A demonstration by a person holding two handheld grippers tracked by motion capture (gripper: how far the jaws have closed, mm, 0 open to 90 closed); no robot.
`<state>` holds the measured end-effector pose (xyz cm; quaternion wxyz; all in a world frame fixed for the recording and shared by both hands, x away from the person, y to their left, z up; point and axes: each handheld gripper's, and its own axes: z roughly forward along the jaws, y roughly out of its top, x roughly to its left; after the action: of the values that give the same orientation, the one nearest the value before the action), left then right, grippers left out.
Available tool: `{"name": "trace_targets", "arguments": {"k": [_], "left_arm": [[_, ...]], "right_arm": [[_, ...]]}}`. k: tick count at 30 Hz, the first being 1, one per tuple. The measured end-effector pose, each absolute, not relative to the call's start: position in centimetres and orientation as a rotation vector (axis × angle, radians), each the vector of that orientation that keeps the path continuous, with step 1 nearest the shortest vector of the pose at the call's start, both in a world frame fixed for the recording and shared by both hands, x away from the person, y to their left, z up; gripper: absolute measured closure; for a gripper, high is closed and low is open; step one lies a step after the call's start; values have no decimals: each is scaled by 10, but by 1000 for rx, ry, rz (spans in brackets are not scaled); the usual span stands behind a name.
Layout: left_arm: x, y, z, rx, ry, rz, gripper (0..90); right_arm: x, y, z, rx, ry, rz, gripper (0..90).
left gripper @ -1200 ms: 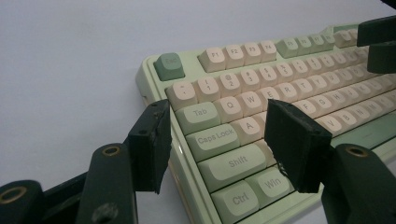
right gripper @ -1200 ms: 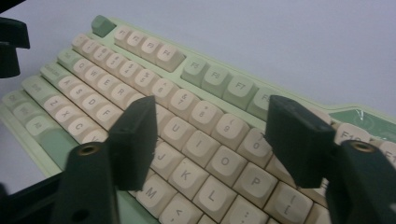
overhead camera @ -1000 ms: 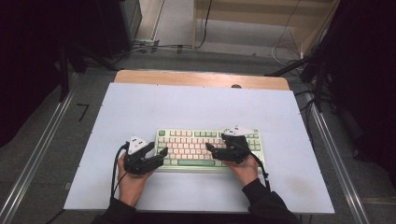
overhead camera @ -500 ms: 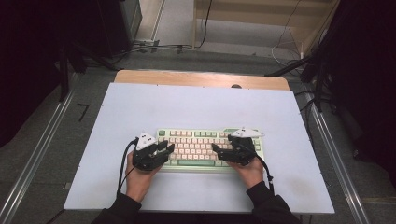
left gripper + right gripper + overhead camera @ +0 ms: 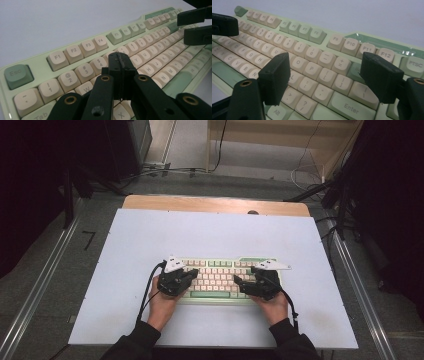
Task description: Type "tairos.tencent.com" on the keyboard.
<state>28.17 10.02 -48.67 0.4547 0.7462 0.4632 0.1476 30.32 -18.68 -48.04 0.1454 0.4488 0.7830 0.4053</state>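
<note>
Mint-green and cream, the mechanical keyboard (image 5: 220, 280) lies on the pale table (image 5: 215, 235), towards the near edge, and it is the landmark for all we note. In the high view we see our left gripper (image 5: 189, 279) over the keyboard's left end and our right gripper (image 5: 240, 286) over its right half, both pointing inward along the key rows, with a grey three-cornered plate on top of each and a black cable trailing back from each towards our sleeves.

That view is too distant for us to read the jaws; the two gripper views settle it. In the left gripper view, the left gripper (image 5: 122, 65) has its jaws pressed flat together with nothing between them, having just been closing, and it hovers low above the number and letter rows near the keys marked 4 and W. We cannot tell whether its tip touches a key. The same view shows the right gripper (image 5: 197, 27) farther off, above the keyboard's far end, with a gap between its jaws.

In the right gripper view, the right gripper (image 5: 327, 75) stands wide, its two black pads well apart and holding nothing, above the keys from L across to Enter (image 5: 352, 106). Key legends, unreadable from above, are plain in both gripper views.
</note>
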Motion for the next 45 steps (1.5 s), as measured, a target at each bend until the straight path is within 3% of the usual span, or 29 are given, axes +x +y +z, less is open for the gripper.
{"name": "trace_targets", "arguments": {"k": [45], "left_arm": [[292,91,-497,1881,1161,329,900]], "right_arm": [[298,-198,-480,1325,2224,1162,227]]}}
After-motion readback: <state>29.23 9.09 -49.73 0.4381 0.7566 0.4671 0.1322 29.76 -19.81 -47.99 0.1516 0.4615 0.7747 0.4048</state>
